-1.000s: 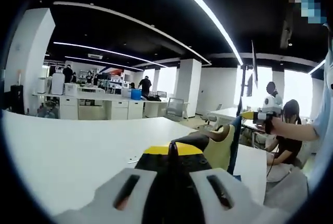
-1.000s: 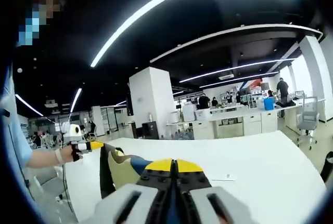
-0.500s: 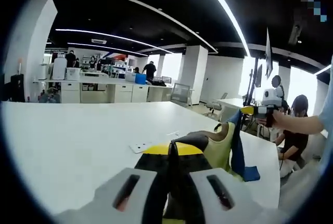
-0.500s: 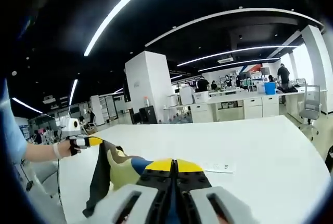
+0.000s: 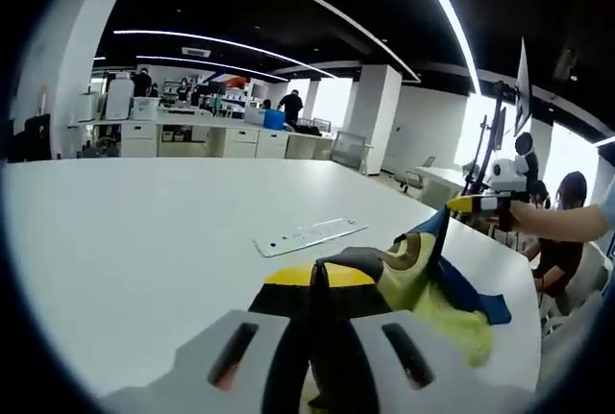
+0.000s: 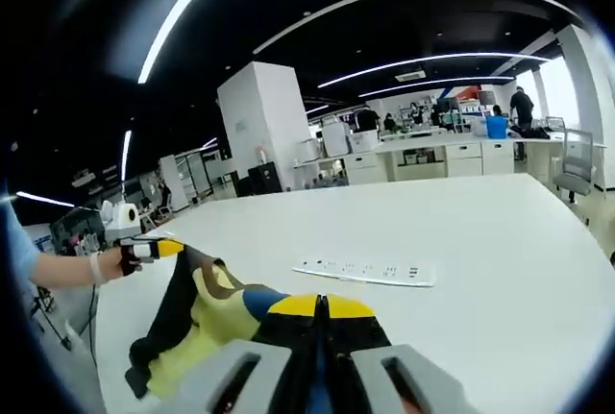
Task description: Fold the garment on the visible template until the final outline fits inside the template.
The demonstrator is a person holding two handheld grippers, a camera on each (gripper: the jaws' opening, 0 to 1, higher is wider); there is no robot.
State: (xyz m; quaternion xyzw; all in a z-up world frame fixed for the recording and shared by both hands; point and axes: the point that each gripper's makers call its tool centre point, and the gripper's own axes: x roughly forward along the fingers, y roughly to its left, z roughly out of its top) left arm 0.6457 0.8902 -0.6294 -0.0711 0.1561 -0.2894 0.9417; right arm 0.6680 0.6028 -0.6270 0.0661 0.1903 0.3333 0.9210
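Garment (image 5: 423, 284) stretched between clamped tongs above a white table (image 5: 144, 231).

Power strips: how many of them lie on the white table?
1. A single white power strip lies flat on the table, beyond the garment that both grippers hold. The hanging cloth may hide more.

Right gripper (image 6: 322, 306) jaws closed on garment (image 6: 202, 313), which trails left to left gripper (image 6: 159, 248); power strip (image 6: 365, 270) ahead.
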